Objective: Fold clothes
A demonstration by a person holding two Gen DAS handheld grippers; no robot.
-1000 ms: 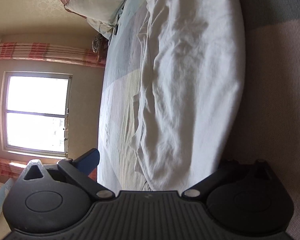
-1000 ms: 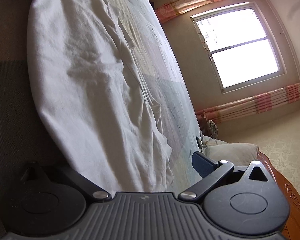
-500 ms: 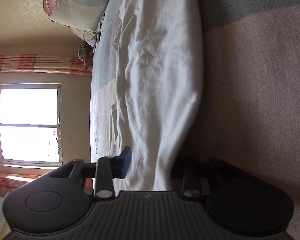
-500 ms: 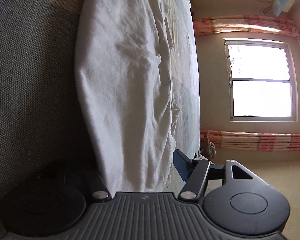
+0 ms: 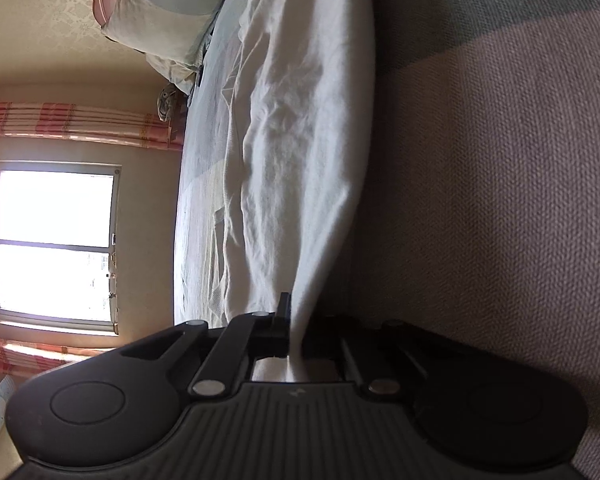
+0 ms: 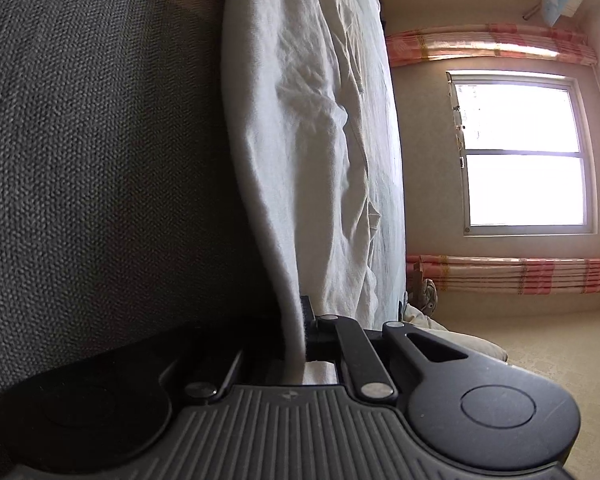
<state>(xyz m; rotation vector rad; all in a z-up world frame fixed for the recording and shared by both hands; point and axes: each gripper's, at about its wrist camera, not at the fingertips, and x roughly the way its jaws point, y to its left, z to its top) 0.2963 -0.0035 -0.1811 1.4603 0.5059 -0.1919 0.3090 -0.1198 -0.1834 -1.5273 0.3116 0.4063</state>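
Note:
A wrinkled white garment (image 5: pixel 300 140) lies spread along the edge of a bed; it also shows in the right wrist view (image 6: pixel 312 140). Both views are rolled sideways. My left gripper (image 5: pixel 296 320) is shut on the near edge of the garment, the cloth pinched between its jaws. My right gripper (image 6: pixel 298 328) is shut on the garment's edge at the other end, cloth running straight between its jaws. The far finger of each gripper is in shadow.
A grey-brown woven bed cover (image 5: pixel 500 200) lies beside the garment, also in the right wrist view (image 6: pixel 100 160). A pale bed sheet (image 5: pixel 204 168) runs under the garment. Pillows (image 5: pixel 168 4) sit at the headboard. A bright window (image 6: pixel 520 156) with pink curtains is beyond.
Both grippers went from wide open to shut, closing on the garment's edge. Both moved in closer to the cloth and rolled further sideways.

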